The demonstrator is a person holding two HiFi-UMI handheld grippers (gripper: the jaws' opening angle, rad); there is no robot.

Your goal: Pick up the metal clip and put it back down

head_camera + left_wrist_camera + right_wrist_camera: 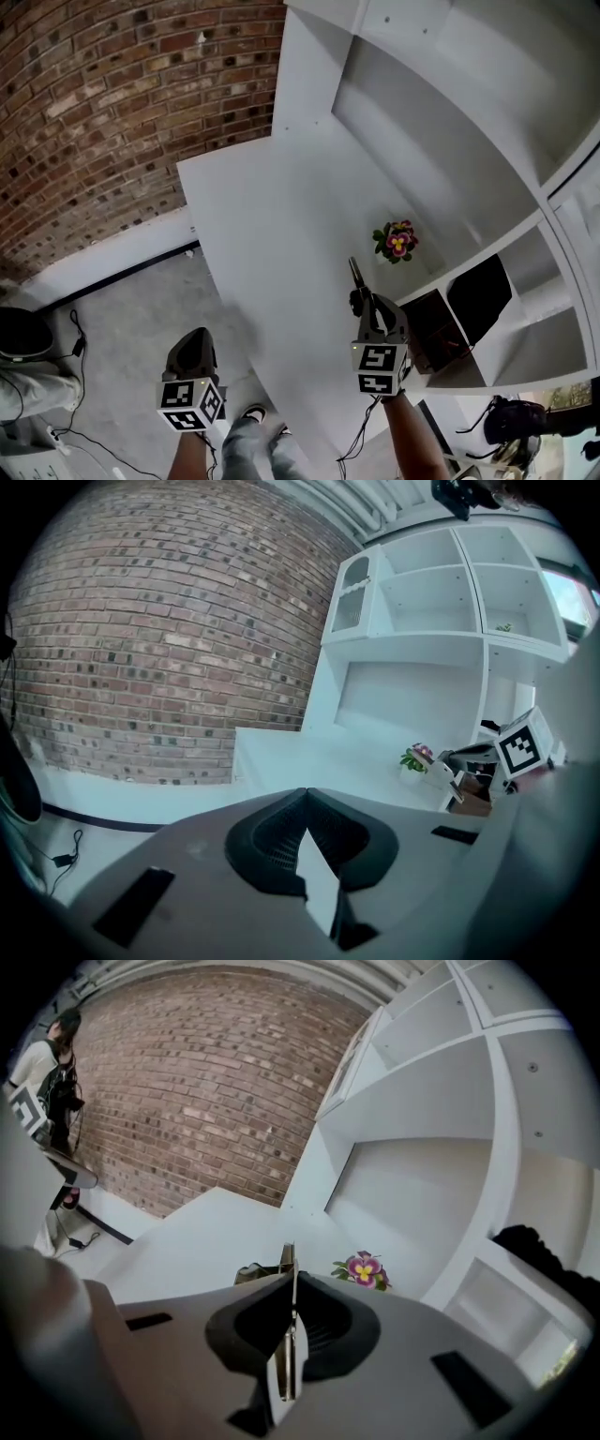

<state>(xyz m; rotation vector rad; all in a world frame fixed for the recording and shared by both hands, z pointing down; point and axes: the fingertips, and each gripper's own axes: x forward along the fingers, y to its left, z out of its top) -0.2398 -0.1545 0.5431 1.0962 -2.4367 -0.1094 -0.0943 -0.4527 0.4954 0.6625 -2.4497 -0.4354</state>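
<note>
My right gripper (361,302) is shut on the metal clip (355,274), a thin dark metal piece that sticks out past the fingertips over the white table (272,244). In the right gripper view the clip (288,1262) stands edge-on between the black pads. Seen from the left gripper view, the right gripper (448,764) holds the clip (441,774) a little above the tabletop, beside the flower pot. My left gripper (192,349) hangs below the table's near edge, over the floor, with its pads (281,832) together and nothing in them.
A small pot of purple and yellow flowers (397,240) stands on the table just beyond the clip. A white shelf unit (469,112) rises behind and to the right, with dark items in a lower cubby (478,295). A brick wall (112,112) is on the left.
</note>
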